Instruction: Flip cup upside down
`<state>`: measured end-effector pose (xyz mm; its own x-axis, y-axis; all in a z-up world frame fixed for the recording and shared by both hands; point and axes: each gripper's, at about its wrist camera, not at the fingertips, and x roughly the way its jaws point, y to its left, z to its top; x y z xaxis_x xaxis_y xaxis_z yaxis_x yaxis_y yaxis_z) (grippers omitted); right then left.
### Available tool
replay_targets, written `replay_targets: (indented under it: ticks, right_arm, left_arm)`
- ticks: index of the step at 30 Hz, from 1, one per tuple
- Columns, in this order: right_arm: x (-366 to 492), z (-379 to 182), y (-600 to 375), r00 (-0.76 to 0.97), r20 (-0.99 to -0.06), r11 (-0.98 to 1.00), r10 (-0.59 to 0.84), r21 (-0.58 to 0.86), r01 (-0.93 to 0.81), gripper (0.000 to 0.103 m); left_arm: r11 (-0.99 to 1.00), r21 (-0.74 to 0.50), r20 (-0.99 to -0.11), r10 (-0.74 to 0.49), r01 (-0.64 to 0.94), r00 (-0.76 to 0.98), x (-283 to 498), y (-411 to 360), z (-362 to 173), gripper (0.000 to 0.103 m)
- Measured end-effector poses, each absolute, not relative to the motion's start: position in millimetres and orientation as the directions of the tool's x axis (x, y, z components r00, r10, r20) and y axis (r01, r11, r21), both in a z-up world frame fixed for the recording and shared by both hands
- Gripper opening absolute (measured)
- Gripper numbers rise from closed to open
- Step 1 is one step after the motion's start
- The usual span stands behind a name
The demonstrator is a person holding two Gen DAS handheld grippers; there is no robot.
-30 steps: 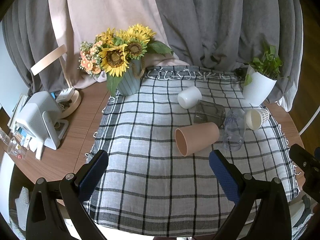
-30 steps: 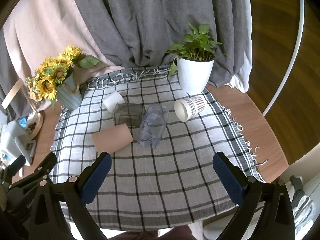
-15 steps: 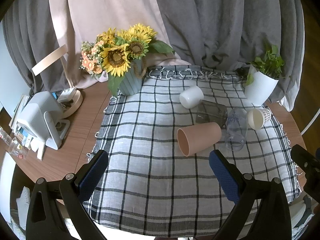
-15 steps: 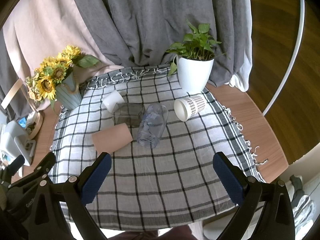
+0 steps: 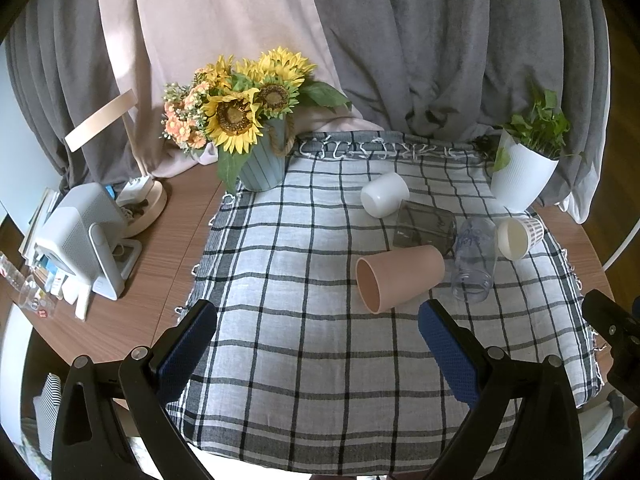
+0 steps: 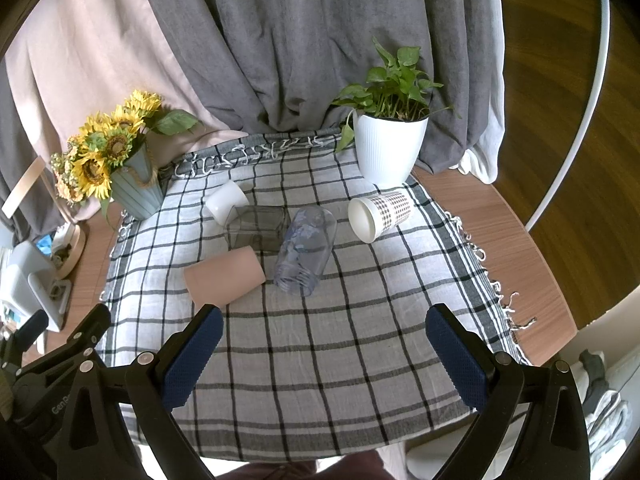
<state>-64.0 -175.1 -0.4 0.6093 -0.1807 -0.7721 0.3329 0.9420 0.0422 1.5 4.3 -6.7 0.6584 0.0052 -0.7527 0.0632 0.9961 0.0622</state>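
Several cups lie on their sides on a checked cloth (image 5: 304, 344): a pink cup (image 5: 400, 278) (image 6: 224, 278), a clear plastic cup (image 5: 474, 260) (image 6: 306, 250), a dark square glass (image 5: 424, 228) (image 6: 256, 226), a white cup (image 5: 384, 194) (image 6: 226, 202) and a checked paper cup (image 5: 518, 236) (image 6: 380, 214). My left gripper (image 5: 316, 344) is open and empty, in front of the pink cup. My right gripper (image 6: 322, 356) is open and empty, in front of the clear cup. The left gripper also shows in the right wrist view (image 6: 60, 344).
A sunflower vase (image 5: 262, 164) (image 6: 138, 186) stands at the cloth's back left. A white plant pot (image 5: 520, 180) (image 6: 390, 148) stands at the back right. A white device (image 5: 80, 236) and clutter sit on the wooden table at the left. Curtains hang behind.
Both grippers have drawn back slightly from the cups. The cups have not moved and both grippers stay open.
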Motion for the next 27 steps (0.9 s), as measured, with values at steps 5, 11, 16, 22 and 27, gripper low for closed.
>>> replay_targets:
  ticks: [5, 11, 16, 22, 27]
  right_arm:
    - [-63, 0, -175, 0.610, -0.772, 0.942, -0.181, 0.043, 0.333, 0.102]
    - [-62, -1, -174, 0.609, -0.773, 0.942, -0.181, 0.042, 0.333, 0.102]
    - [-59, 5, -175, 0.606, -0.775, 0.941, -0.180, 0.042, 0.334, 0.102]
    - [-55, -13, -173, 0.580, -0.797, 0.940, -0.168, 0.047, 0.338, 0.102]
    - [-39, -26, -181, 0.549, -0.825, 0.915, -0.138, 0.107, 0.390, 0.102]
  left_arm:
    - [0.996, 0.064, -0.752, 0.007, 0.063, 0.659, 1, 5, -7, 0.103]
    - [0.996, 0.064, -0.753, 0.007, 0.063, 0.658, 1, 5, -7, 0.103]
    - [0.994, 0.067, -0.759, -0.003, 0.082, 0.652, 5, 5, -11, 0.103]
    - [0.977, 0.097, -0.797, -0.039, 0.191, 0.603, 24, -12, -24, 0.103]
    - [0.926, 0.124, -0.843, -0.091, 0.355, 0.531, 51, -31, -38, 0.103]
